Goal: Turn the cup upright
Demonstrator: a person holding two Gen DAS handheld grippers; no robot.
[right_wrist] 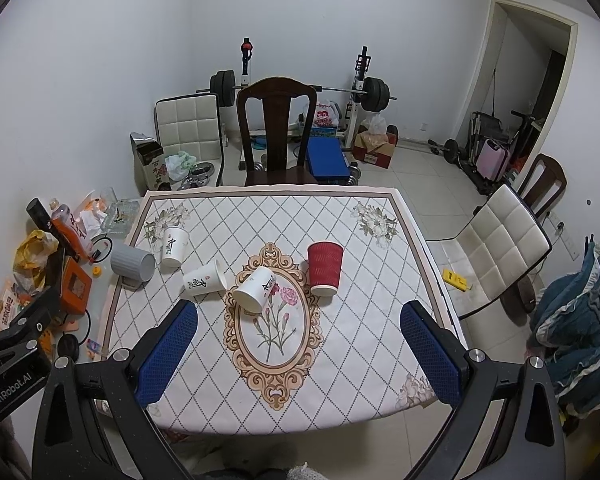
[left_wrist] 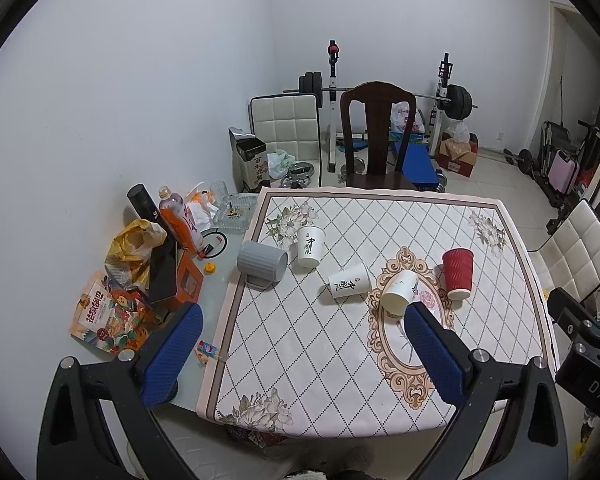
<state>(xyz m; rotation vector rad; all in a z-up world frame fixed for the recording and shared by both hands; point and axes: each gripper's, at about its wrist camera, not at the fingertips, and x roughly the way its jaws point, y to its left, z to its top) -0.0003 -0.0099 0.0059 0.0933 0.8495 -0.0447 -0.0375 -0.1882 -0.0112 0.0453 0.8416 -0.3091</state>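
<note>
The left gripper (left_wrist: 304, 344) hovers with jaws spread wide, holding nothing. The right gripper (right_wrist: 300, 344) hovers just to its right, jaws likewise wide apart.

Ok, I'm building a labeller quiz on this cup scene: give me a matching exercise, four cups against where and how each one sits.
Things:
A. grey ribbed cup
B. red cup
C. nearest white cup
D. farthest white cup

Places:
1. standing at the oval medallion's right edge
2. on its side at the mat's left edge
3. standing by the corner flower print
4. on its side across the medallion's upper-left rim

Pairs: A-2, B-1, C-4, D-3
</note>
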